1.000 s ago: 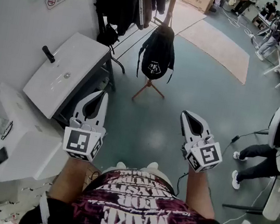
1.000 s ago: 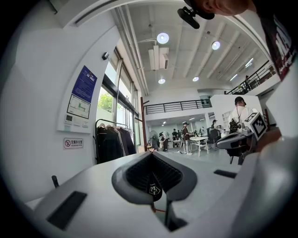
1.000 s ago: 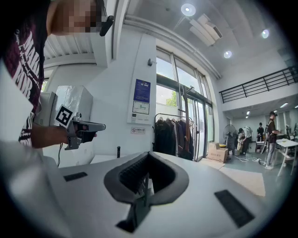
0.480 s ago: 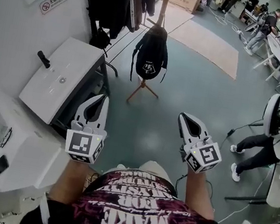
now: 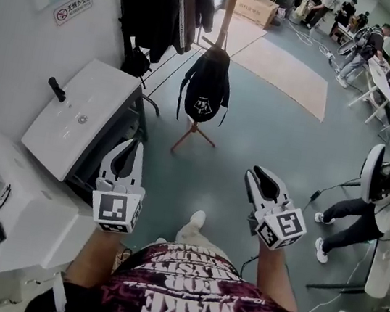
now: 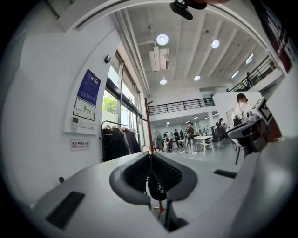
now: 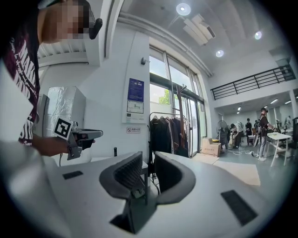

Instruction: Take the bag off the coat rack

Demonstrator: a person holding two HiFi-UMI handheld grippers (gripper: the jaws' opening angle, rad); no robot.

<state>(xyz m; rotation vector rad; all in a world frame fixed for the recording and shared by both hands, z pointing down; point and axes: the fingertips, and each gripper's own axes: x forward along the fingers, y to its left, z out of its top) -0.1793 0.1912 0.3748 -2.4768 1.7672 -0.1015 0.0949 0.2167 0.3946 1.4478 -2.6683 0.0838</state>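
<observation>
Right tool point(image 5: 256, 176) has just been opening and stands spread with nothing between its pads, while the left tool point(image 5: 133, 146) is pressed together and empty too. Both point level toward the coat rack point(image 5: 230, 7). The black backpack point(image 5: 206, 87) hangs on the rack's wooden pole, above its splayed feet and well apart from both tools across the open floor. I judge this to be the approach, with no grasp begun. The next move calls for closing that gap, then raising a spread tool to whatever loop or strap holds the backpack. From there it has to be lifted up and clear of the peg rather than pulled straight out, or the light rack may tip. The head view gives me the layout and the gap, but it cuts off the top of the pole, so I cannot see how the backpack is hooked. The left gripper view lines the backpack up in the slit below its closed tips, with the pole rising above it. The right gripper view shows mostly a rail of dark coats point(image 7: 166, 135), and I cannot pick out the backpack there.
</observation>
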